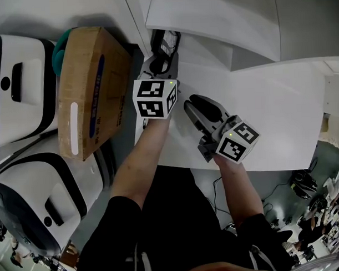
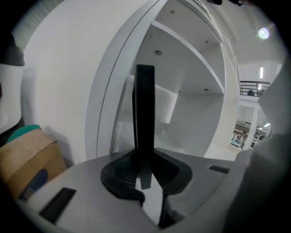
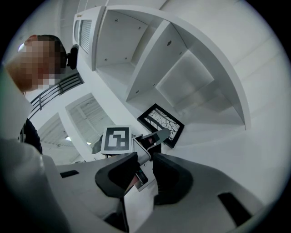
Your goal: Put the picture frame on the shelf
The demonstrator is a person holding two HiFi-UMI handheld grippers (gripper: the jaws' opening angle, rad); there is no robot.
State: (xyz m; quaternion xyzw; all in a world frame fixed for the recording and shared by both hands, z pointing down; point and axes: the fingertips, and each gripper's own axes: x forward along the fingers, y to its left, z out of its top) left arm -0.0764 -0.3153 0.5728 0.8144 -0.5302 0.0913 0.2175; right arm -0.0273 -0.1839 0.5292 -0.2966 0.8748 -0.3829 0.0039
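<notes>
Shelf-side, a person's left tool [image 1: 160, 63] clamps a black picture frame [image 1: 165, 42], its jaws narrowed onto one edge of the frame at the mouth of a white shelf [image 2: 182, 48] unit. In the left gripper view the frame stands upright and edge-on between the two dark pads. It rises toward 12 o'clock, and the shelf's open compartments lie behind it at 1 o'clock.

The right gripper view catches the frame's face, a black border round a pale print of bare branches, set at a slant at the foot of an open compartment. Whether its bottom edge touches the shelf board cannot be told.

In the head view the right tool [image 1: 197, 107] hangs at 4 o'clock of the left one, just beside it over the white worktop [image 1: 279, 111]. Its jaws are wide with nothing gripped between them; only the left tool and the frame show through the gap, farther off.

A brown cardboard box [image 1: 87, 85] lies at 9 o'clock of the left tool, with a teal object [image 1: 60, 50] showing behind its far corner. Two white-and-black machines [image 1: 18, 82] fill the head view's left edge, at 9 and 7 o'clock.
</notes>
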